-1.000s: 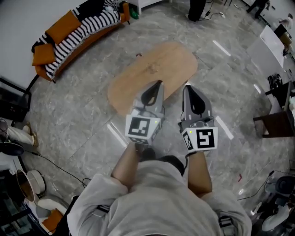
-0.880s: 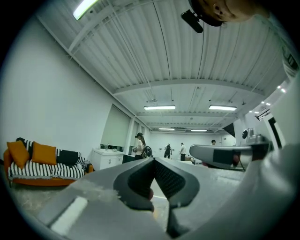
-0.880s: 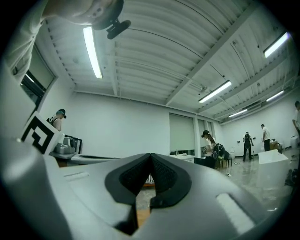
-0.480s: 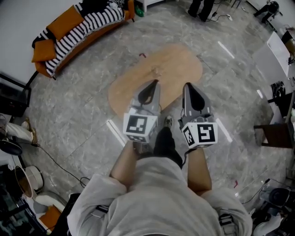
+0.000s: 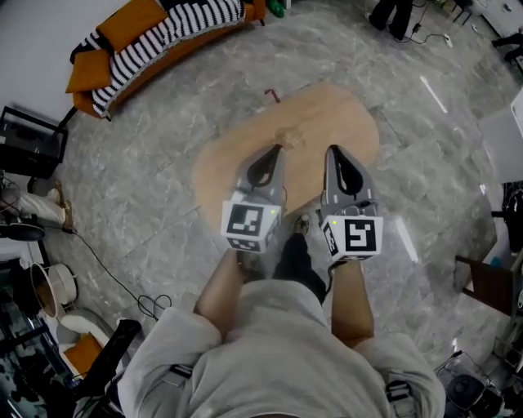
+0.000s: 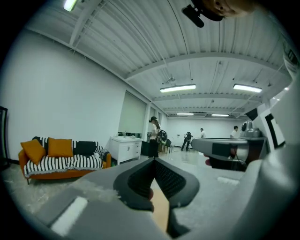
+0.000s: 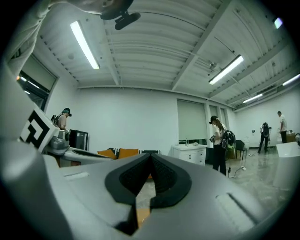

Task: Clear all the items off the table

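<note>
The left gripper (image 5: 275,150) and right gripper (image 5: 333,152) hover side by side over the oval wooden table's (image 5: 327,114) near edge, both jaws pressed together on nothing.

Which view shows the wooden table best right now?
Head view: the table shows from above, nearly its whole oval top. Both gripper views catch only a tan sliver of it beneath their jaws.

The left gripper (image 5: 275,150) and right gripper (image 5: 333,152) hide the near edge of the table (image 5: 335,114) in the head view. A pale smudge (image 5: 288,137) on its top is too faint to identify. The sofa (image 5: 155,37) and a person (image 5: 391,15) are cut off at the top edge.
</note>
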A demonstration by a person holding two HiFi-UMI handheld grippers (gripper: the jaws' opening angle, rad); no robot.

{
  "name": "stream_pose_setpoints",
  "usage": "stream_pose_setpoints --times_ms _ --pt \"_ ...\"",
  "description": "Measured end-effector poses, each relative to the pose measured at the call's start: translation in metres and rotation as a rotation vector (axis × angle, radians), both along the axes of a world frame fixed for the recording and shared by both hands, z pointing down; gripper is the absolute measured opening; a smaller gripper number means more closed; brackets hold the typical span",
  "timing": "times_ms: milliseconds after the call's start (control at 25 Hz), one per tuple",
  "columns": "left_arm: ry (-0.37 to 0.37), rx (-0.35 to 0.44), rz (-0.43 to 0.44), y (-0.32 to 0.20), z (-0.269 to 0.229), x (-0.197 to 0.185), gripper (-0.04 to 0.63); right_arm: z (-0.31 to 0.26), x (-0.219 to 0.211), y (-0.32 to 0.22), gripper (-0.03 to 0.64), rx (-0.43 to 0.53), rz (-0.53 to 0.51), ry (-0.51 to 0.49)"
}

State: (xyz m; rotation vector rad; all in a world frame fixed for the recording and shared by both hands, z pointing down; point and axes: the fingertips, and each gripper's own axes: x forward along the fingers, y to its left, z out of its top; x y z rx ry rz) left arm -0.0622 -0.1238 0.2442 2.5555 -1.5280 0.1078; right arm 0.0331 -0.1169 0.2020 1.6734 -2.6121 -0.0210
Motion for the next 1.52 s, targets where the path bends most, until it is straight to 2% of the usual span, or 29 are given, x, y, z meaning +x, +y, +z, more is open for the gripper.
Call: stream_pose_setpoints --times_ms 160,320,560,840,1080,1280,1520 --pt "-0.019 -0.088 -0.035 -0.035 0.036 0.022 0.02 0.041 0.02 -0.049 0.006 -0.085 -0.046 -0.028" --pt "-0.045 -0.187 -0.078 -0.054 0.082 0.022 0.02 0.091 0.024 -0.078 0.006 -0.177 -0.082 -0.041" --pt "-0.065 -0.301 -0.088 -0.076 0.157 0.01 0.02 0.172 0.008 -0.106 0.006 -0.287 -0.148 -0.047" --pt "-0.085 -0.391 -0.066 -0.094 0.232 -0.007 0.02 0.251 -0.015 -0.133 0.006 -0.345 -0.219 -0.014" --pt "-0.089 -0.458 -0.061 -0.111 0.297 -0.017 0.02 0.311 -0.016 -0.149 0.006 -0.428 -0.199 -0.006" --pt "-0.022 -0.553 -0.046 -0.122 0.353 -0.014 0.02 0.366 -0.018 -0.153 0.006 -0.504 -0.169 0.0" --pt "-0.058 -0.665 -0.056 -0.136 0.417 -0.019 0.02 0.422 -0.012 -0.167 0.006 -0.572 -0.103 -0.021"
